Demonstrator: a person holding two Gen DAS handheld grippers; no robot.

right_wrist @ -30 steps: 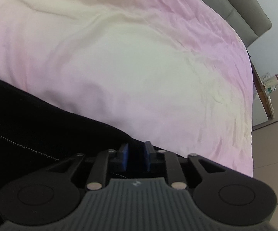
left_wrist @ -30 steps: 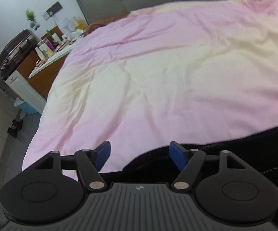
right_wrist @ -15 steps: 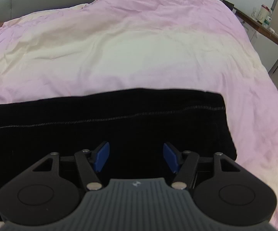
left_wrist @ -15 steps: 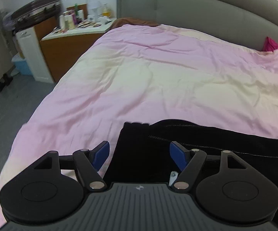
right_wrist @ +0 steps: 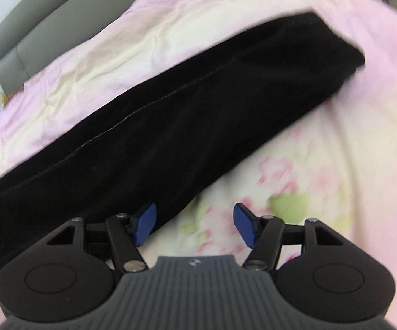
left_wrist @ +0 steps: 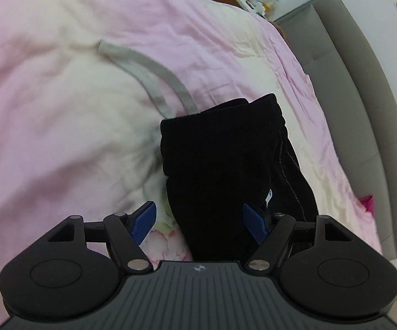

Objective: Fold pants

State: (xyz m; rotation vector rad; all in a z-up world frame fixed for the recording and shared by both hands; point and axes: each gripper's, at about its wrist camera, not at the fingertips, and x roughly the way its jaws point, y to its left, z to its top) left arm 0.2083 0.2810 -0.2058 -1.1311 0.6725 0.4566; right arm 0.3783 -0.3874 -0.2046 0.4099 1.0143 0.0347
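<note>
Black pants (right_wrist: 187, 115) lie folded lengthwise into one long strip on your bed, resting on the pink and cream duvet (right_wrist: 349, 143), with a pale stitched seam running along their length. From your right wrist view the strip crosses the frame on a slant, its far end squared off near the upper right, and your right tongs (right_wrist: 194, 224) hang over the duvet's flower print just beside the near edge of the cloth; their blue pads (right_wrist: 243, 227) stand well apart and have just been opening, with nothing between them. From your left wrist view you look along the pants (left_wrist: 220, 159) from one end, where the gathered waistband lies nearest the far side and a grey drawstring (left_wrist: 146, 68) trails out across the duvet (left_wrist: 47, 96). Your left tongs (left_wrist: 199, 222) are spread wide above the black cloth, not pinching it. Beyond the bed edge a grey padded headboard (left_wrist: 363, 88) rises.
</note>
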